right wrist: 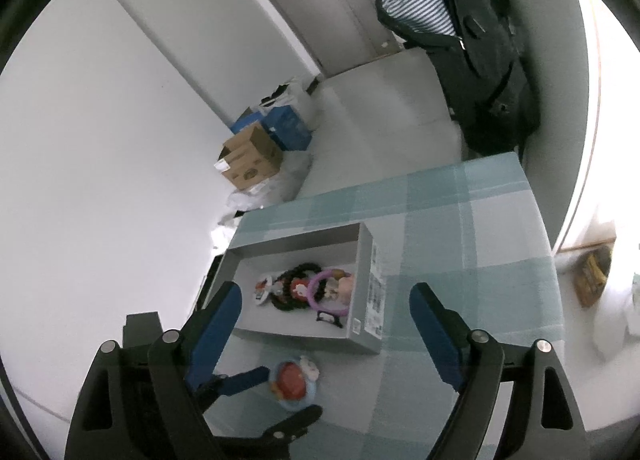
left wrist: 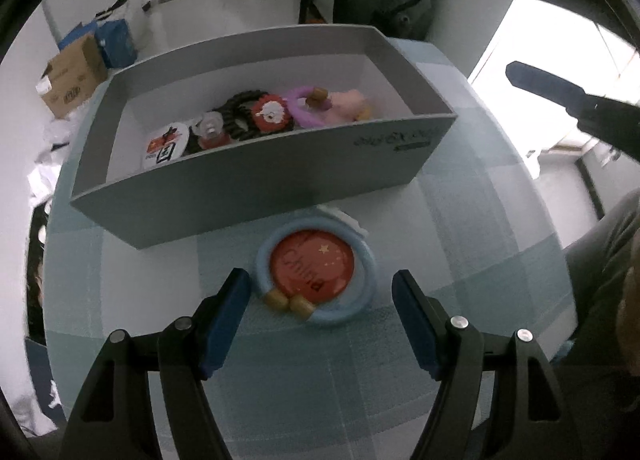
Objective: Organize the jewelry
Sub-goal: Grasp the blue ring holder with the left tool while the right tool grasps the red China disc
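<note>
A red round badge lies inside a light blue hair ring with two tan beads, on the checked tablecloth in front of a grey box. My left gripper is open, its jaws on either side of the ring, low over the cloth. The box holds a black hair tie, a purple ring, a pink piece and other badges. My right gripper is open and empty, high above the box. The right wrist view also shows the badge and ring with the left gripper around them.
A white piece lies behind the blue ring, against the box. The table edge is at the far right. Cardboard and blue boxes stand on the floor by the wall. A dark jacket hangs beyond the table.
</note>
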The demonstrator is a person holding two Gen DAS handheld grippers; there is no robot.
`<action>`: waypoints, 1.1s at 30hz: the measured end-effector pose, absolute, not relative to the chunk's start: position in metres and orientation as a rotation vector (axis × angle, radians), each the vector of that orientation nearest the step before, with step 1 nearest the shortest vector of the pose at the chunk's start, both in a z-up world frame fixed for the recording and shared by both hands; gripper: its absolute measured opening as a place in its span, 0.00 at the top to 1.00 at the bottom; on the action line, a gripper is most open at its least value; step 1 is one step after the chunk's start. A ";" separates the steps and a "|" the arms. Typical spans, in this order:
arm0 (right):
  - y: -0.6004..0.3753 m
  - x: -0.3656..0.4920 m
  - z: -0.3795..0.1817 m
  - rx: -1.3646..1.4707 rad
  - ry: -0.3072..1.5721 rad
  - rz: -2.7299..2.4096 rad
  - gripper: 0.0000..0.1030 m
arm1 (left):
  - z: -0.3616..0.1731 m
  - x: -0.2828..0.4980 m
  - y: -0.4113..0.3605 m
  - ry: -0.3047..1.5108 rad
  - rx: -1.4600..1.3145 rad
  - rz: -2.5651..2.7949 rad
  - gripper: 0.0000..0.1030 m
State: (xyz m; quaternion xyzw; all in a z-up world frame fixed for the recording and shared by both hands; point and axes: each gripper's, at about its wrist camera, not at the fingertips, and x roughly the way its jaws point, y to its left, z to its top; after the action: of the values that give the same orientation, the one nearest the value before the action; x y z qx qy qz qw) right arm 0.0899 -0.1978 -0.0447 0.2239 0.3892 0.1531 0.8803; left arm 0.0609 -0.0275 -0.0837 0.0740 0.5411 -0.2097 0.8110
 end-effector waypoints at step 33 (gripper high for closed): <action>-0.172 0.073 -0.087 0.315 0.982 0.391 0.20 | -0.020 0.056 0.051 0.969 -0.168 -0.414 0.45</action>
State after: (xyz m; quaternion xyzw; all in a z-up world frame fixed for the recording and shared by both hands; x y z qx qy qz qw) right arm 0.0726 -0.1716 -0.0871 0.1497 0.4664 0.1858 0.8518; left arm 0.0564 0.0510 -0.0198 -0.0802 0.4618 -0.1974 0.8610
